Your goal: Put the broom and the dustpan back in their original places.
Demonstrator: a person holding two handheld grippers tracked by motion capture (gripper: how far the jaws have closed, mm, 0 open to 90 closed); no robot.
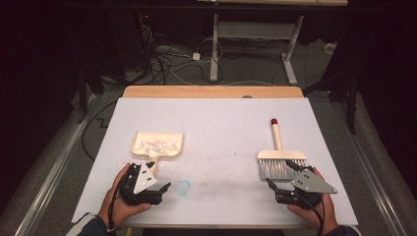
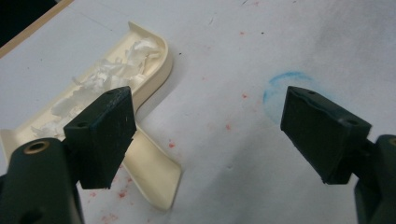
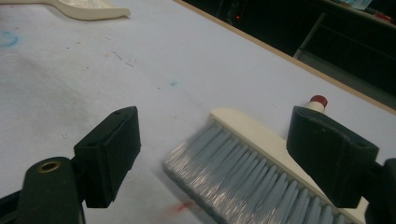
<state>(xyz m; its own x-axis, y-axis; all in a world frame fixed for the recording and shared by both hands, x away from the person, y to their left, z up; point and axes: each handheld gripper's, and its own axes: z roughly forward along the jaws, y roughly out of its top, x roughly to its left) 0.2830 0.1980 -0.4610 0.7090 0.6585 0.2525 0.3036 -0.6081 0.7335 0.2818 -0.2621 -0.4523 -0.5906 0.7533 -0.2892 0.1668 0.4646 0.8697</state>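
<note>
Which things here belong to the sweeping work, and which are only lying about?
Job:
cream plastic dustpan holding white scraps
cream brush with grey bristles

Lying about:
blue ring mark
cables on the floor
white-legged desk

Left gripper (image 2: 208, 135): jaws wide apart, nothing between them but bare table (image 2: 280, 37). Cream dustpan (image 2: 161, 70) lies at left, pan end running toward the top left and holding a heap of white shreds (image 2: 100, 81). Its flat handle (image 2: 156, 175) points down toward the bottom of the frame, the end lying just inside the left jaw. That jaw overlaps the spot where handle meets pan; can't tell if it's touching or just above. Right jaw sits well clear of the dustpan, over the white surface beside a faint blue ring mark (image 2: 275, 86). Small red specks (image 2: 229, 126) scattered across the table, densest near the handle. Wooden table edge visible at top left corner.
</note>
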